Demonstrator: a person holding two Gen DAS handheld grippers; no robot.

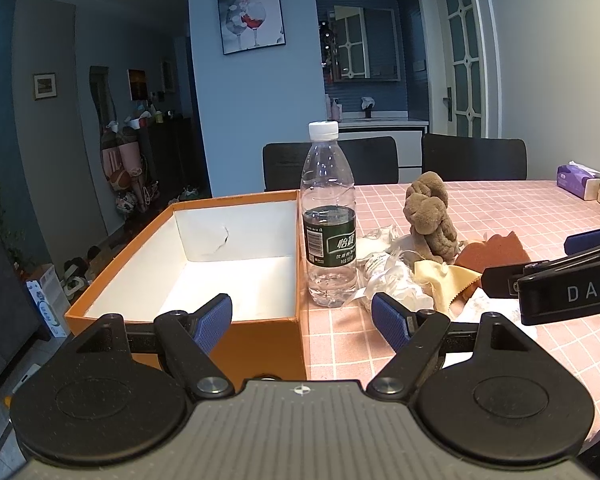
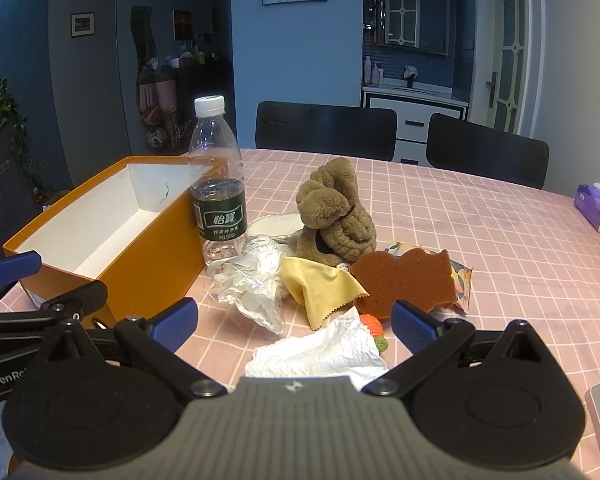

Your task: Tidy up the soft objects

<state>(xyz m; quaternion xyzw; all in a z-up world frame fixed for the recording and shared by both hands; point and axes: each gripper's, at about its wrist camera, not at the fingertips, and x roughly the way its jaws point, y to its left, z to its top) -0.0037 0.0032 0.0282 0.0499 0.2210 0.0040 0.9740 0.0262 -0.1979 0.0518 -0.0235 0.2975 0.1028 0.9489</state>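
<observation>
Soft objects are lying heaped on the pink checked surface (image 2: 480, 216), just to the right of the orange box (image 2: 148, 264), whose white inside is sitting bare. The box, the biggest thing here, is standing at the surface's left edge with a clear water bottle (image 2: 217, 184) upright and right against its right wall. Further right of the box, beyond the bottle, a brown plush toy (image 2: 334, 212) is slumping upright at the back of the heap. In front of it a rust-brown sponge (image 2: 406, 280) is resting partly on a printed wrapper, a yellow cloth (image 2: 320, 290) is draped beside it, and crumpled clear plastic (image 2: 256, 284) is spilling nearest the box. A white tissue (image 2: 324, 350) is lying closest to the cameras, touching a small orange crocheted carrot (image 2: 372, 326).

Both sets of tongs are hanging spread and gripping nothing: the left tongs (image 1: 302, 318) are facing the box's near right corner and the bottle, and the right tongs (image 2: 294, 326) are poised over the tissue. By the look of it sorting is only beginning, with nothing boxed. The next move likely calls for the right tongs lowering onto the tissue, pinching its raised folds, then carrying it left into the box without knocking the bottle.
</observation>
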